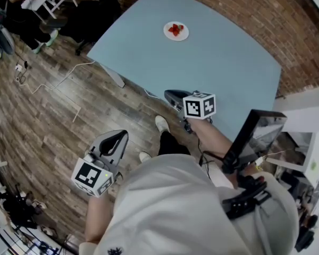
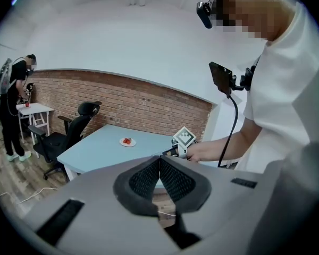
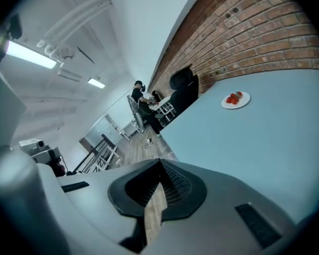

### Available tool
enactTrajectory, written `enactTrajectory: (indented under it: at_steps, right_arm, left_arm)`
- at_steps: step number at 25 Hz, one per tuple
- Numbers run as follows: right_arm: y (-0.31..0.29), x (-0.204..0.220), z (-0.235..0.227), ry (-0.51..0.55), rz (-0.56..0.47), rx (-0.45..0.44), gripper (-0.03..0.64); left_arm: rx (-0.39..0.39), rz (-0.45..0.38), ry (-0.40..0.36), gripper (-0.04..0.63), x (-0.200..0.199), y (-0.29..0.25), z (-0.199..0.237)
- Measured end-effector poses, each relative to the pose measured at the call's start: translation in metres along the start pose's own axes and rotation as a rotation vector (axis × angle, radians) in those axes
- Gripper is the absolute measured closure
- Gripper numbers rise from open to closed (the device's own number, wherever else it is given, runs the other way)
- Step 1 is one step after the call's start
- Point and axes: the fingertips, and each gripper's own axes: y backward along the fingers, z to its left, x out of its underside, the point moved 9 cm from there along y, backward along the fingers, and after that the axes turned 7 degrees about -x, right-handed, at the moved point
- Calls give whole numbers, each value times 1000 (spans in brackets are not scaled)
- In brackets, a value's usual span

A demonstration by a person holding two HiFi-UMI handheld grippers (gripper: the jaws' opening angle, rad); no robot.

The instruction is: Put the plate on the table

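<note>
Two grippers, both pinched closed and empty: left gripper [image 1: 116, 138] over floor [image 1: 48, 121], right gripper [image 1: 173, 95] at near table [image 1: 234, 68] edge; plate [image 1: 176, 31] with red fruit [image 1: 175, 29] far.

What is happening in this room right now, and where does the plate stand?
A person stands beside the light blue table with a gripper in each hand. The white plate, carrying something small and red, already sits on the table. The left gripper and right gripper are both shut and empty, well short of the plate.

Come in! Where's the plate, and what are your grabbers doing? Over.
Left gripper shut, empty. Right gripper shut, empty. Plate on table. Nothing in the way.
</note>
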Motion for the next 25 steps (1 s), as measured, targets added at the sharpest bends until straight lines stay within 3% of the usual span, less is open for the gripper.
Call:
enactTrajectory:
  at_steps: [7,15,25]
  right_arm:
    - [10,40,86,125,64,-126,607]
    - [22,68,168,237,102,-263,607]
    - [41,78,209,341,71,-327,607]
  left_arm:
    - [-19,-9,17,592,43,55,-16]
    - [-18,-43,-1,592,56,82,-29]
    - [14,-48,-22,592,63,95,-48]
